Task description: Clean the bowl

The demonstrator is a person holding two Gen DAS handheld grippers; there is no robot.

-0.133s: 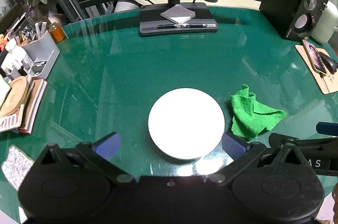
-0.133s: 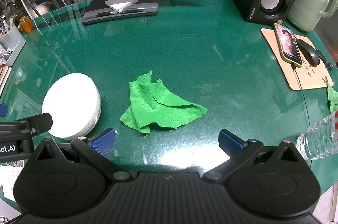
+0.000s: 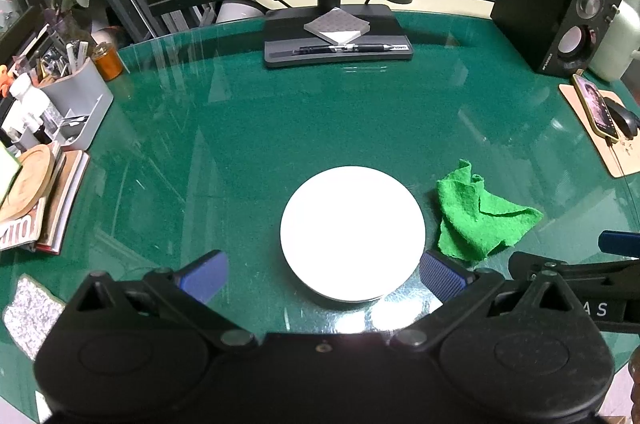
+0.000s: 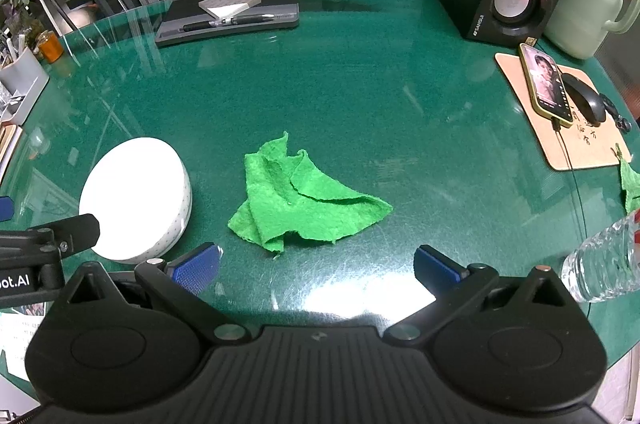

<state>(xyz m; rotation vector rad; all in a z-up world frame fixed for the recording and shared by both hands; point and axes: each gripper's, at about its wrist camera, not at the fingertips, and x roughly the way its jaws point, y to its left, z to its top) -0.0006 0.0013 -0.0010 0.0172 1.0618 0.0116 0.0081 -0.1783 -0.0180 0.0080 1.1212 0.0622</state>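
So the white bowl (image 3: 353, 233) sits upside down on the green glass surface (image 3: 280, 128), near edge, left of centre. The left gripper (image 3: 322, 274) is spread wide, its blue pads either side of the bowl's near rim, holding nothing. Just right of the bowl there's a crumpled green cloth (image 4: 298, 200). The right gripper (image 4: 316, 266) hangs wide too, empty, just near of the cloth.

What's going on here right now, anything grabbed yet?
Nothing is held yet. The left gripper is open, its fingers on either side of the white bowl, which sits upside down on the green table. The right gripper is open just short of the crumpled green cloth lying beside the bowl.
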